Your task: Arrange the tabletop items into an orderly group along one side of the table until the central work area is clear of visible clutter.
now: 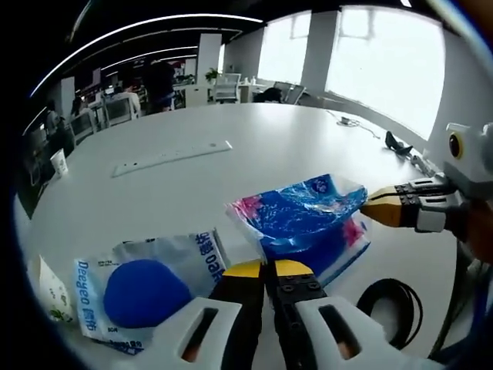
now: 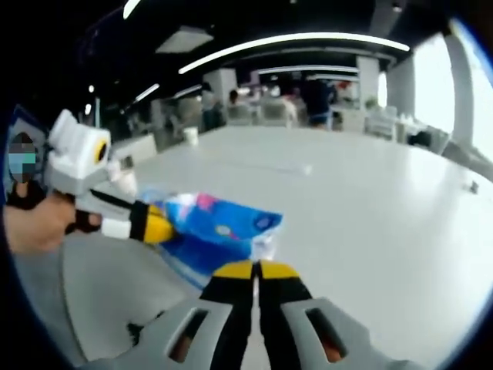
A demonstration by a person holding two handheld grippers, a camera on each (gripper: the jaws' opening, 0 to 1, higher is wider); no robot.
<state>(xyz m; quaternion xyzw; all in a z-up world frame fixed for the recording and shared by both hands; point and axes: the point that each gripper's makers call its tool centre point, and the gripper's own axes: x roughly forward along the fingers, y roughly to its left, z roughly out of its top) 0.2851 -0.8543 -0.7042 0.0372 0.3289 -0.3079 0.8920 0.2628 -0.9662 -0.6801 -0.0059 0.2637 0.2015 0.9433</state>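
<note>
Blue-and-pink plastic packet (image 1: 304, 223) lies on the white table (image 1: 231, 177) just ahead of our left gripper (image 1: 266, 271), whose yellow-tipped jaws are pressed together on the packet's near clear edge (so far as we can judge; the pinch point itself is partly hidden). From the right side of that view our right gripper (image 1: 377, 206) meets the packet's far corner, jaws closed, seemingly gripping that corner. In the right gripper view the same packet (image 2: 219, 227) sits just beyond our closed jaws (image 2: 254, 271), with the left gripper (image 2: 154, 225) at its left end.

To do this step well we should lift both ends together and keep the film taut but not stretched, since thin plastic tears or slips easily. We would carry it low toward the Deegeo bag with the blue sponge (image 1: 146, 289), left of the left jaws, and set it alongside. We must mind the black cable loop (image 1: 393, 304) to the right of the jaws
</note>
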